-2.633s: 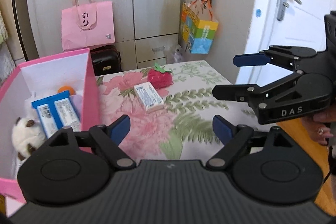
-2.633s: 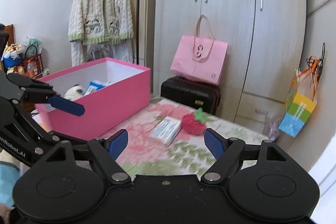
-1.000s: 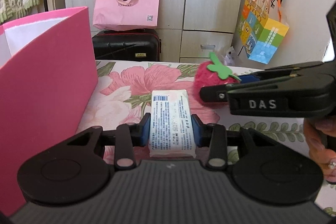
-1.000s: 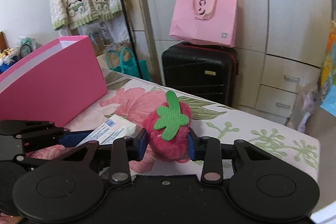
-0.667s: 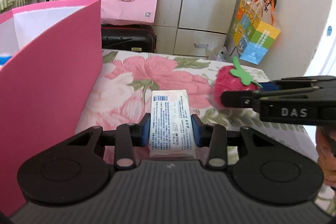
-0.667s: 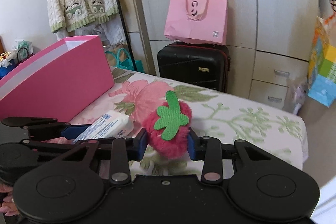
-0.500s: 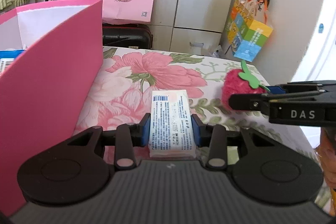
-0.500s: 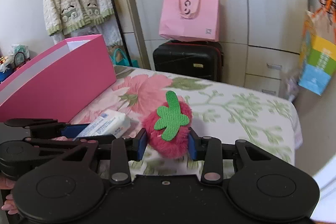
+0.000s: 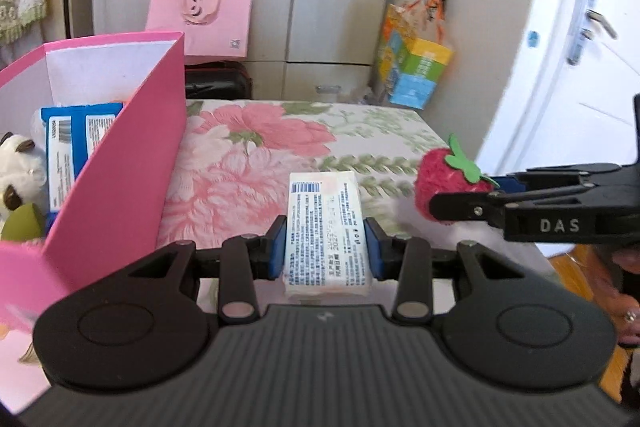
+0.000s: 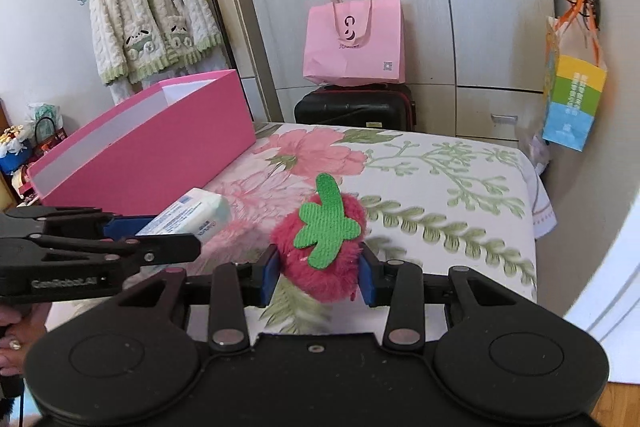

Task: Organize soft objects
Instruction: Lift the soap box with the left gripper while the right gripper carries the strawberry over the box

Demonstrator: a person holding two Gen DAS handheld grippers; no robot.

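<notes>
My left gripper (image 9: pixel 325 251) is shut on a white tissue pack (image 9: pixel 325 227) and holds it above the floral table, just right of the open pink box (image 9: pixel 120 163). My right gripper (image 10: pixel 318 277) is shut on a plush red strawberry (image 10: pixel 320 247) with a green felt leaf. The strawberry also shows at the right of the left wrist view (image 9: pixel 444 183), and the tissue pack at the left of the right wrist view (image 10: pixel 188 215). The box holds a blue pack (image 9: pixel 76 143) and a white plush toy (image 9: pixel 16 171).
The floral tablecloth (image 10: pixel 440 179) covers the table, whose edge falls away at the right. A pink shopping bag (image 10: pixel 352 35) sits on a black suitcase (image 10: pixel 354 107) by the wardrobe. A colourful bag (image 10: pixel 572 95) hangs at the right. A white door (image 9: pixel 580 67) stands beyond.
Both grippers closed on their objects and lifted them, then drew back from the wardrobe. The box's inside has come into the left wrist view.
</notes>
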